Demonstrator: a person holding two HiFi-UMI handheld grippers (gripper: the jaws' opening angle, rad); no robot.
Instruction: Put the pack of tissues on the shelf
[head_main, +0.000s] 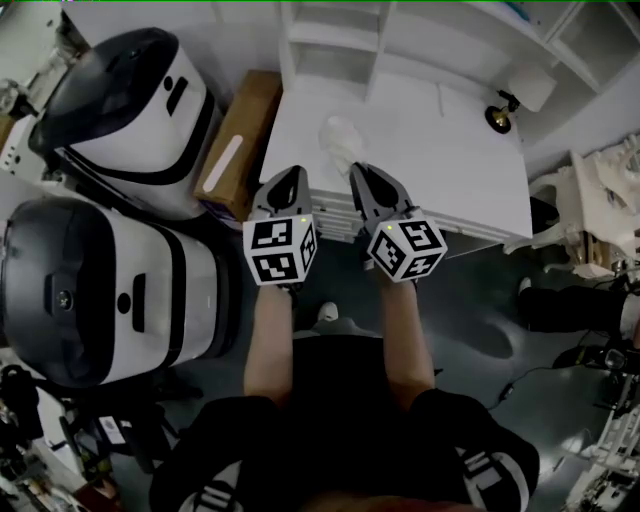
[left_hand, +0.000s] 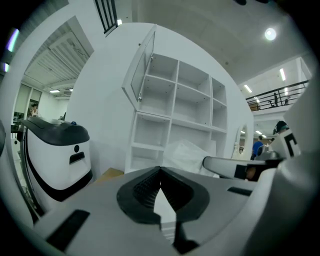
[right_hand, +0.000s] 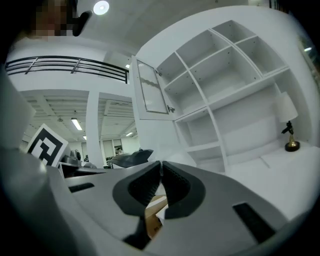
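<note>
The pack of tissues (head_main: 340, 134) lies on the white desk (head_main: 450, 170), upper centre of the head view. It is in front of the shelf (head_main: 335, 40) and in none of its compartments. The left gripper (left_hand: 160, 171) and the right gripper (right_hand: 161, 164) each have their jaws closed tip to tip, holding nothing. The left gripper view shows the pack at centre, just beyond its jaws. The right gripper view shows a lamp (right_hand: 289, 135) at its right edge, which the left gripper view does not show.

Crinkled plastic tissue pack (head_main: 340, 135) (desk (head_main: 455, 160) matt white).
</note>
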